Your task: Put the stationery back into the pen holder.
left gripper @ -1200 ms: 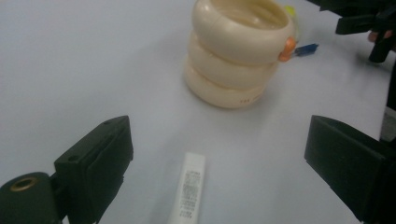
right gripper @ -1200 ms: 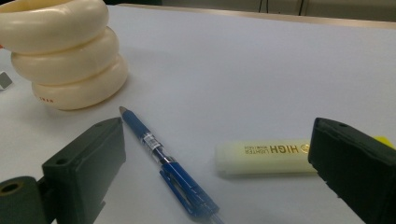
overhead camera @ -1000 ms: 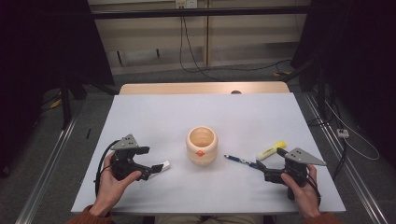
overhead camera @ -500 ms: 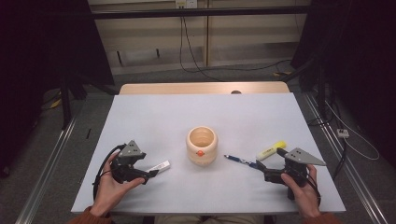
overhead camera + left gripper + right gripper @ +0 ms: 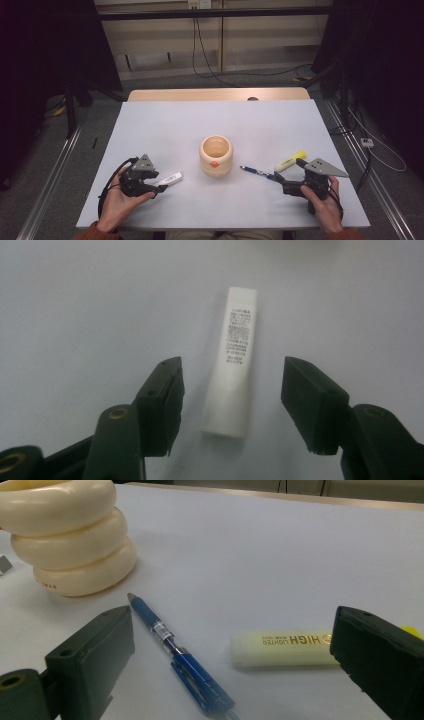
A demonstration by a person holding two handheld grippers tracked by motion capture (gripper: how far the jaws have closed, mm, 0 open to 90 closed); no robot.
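Left gripper view: we see the left gripper [image 5: 232, 407] with jaws released but just closing around the white tube [image 5: 232, 360], which lies untouched on the counter [image 5: 75, 305]. Our right gripper [image 5: 232, 665] gapes wide, grasping nothing

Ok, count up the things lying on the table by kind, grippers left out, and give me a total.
White stick-shaped tube: 1
Cream ringed cup: 1
Blue pen: 1
Yellow highlighter: 1
Total: 4
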